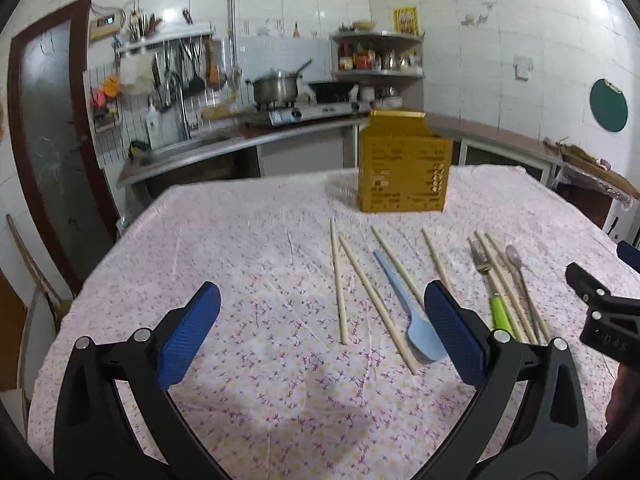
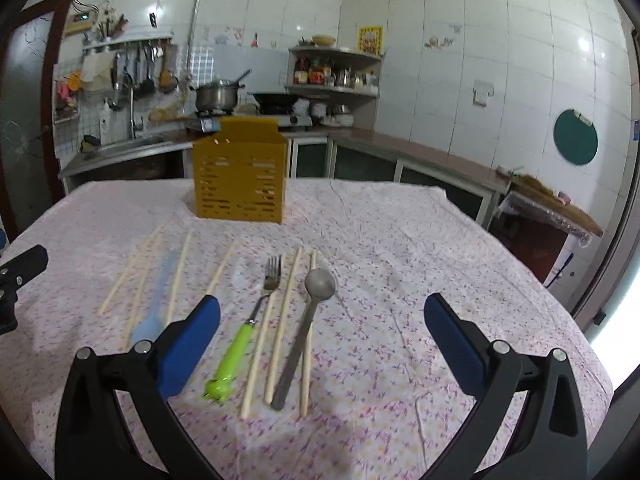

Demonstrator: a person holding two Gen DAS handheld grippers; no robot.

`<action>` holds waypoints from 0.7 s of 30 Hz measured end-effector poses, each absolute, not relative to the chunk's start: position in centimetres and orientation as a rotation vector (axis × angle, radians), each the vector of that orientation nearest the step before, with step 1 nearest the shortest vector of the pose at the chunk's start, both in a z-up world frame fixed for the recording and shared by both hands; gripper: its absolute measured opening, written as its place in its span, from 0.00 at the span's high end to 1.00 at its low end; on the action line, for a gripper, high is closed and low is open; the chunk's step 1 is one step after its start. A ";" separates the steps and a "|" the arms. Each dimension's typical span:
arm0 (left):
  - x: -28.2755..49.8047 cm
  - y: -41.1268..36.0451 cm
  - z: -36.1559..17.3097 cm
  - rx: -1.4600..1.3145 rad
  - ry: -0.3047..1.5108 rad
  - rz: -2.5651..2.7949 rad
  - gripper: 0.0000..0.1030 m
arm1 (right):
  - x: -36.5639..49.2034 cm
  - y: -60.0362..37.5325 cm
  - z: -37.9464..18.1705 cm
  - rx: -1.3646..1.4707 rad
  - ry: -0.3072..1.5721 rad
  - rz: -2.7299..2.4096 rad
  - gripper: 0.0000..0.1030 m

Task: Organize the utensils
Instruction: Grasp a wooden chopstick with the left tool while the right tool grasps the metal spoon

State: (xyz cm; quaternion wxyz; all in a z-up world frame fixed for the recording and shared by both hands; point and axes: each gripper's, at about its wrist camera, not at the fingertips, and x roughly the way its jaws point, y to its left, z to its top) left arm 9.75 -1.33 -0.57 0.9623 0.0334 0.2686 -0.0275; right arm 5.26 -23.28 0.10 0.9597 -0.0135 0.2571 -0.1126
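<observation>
Utensils lie loose on the surface (image 2: 400, 240); nothing is picked up yet.

Both tools hover above the near edge with jaws spread wide and empty: the left tool (image 1: 322, 312) over the left group, the right tool (image 2: 322, 312) over the right group. The holder (image 2: 239, 178) stands upright at the far middle, well apart from the row. On the left lie four chopsticks (image 1: 338, 280) and a blue spoon (image 1: 404, 300); on the right a fork (image 2: 244, 332) with a green handle, a metal spoon (image 2: 308, 328) and three more chopsticks (image 2: 286, 320), close together and partly touching. The task looks to be at its start, at the choosing of a first piece. The next move probably calls for lowering one tool over a single handle, closing across its width, then carrying it far to the holder; the right group's crowding could make a clean single grasp hard.
</observation>
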 end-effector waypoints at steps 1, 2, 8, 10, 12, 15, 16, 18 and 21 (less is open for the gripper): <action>10.4 -1.4 -0.8 0.062 0.561 -0.062 0.04 | 6.0 -23.6 -0.1 -0.024 0.539 -0.229 0.03; 11.1 -1.3 -1.0 0.062 0.578 -0.067 0.04 | 6.6 -23.9 -0.4 -0.025 0.554 -0.241 0.03; 14.5 -2.0 -1.9 0.107 0.648 -0.070 0.04 | 10.9 -25.7 -2.2 -0.008 0.671 -0.260 0.04; 15.8 -2.1 -2.3 0.090 0.683 -0.096 0.04 | 12.2 -26.2 -2.6 0.020 0.698 -0.252 0.04; 17.0 -2.1 -2.9 0.077 0.724 -0.113 0.04 | 13.4 -26.6 -3.0 0.029 0.716 -0.251 0.06; 19.4 -2.1 -4.0 0.067 0.799 -0.133 0.04 | 14.9 -27.2 -3.7 0.046 0.762 -0.240 0.17; 20.1 -2.1 -4.4 0.054 0.825 -0.149 0.04 | 15.5 -27.4 -4.0 0.060 0.786 -0.233 0.19; 21.6 -2.1 -4.8 0.060 0.859 -0.139 0.04 | 16.6 -27.8 -4.5 0.080 0.829 -0.223 0.25; 23.2 -2.2 -5.0 0.085 0.877 -0.116 0.05 | 17.7 -28.2 -5.2 0.121 0.881 -0.195 0.38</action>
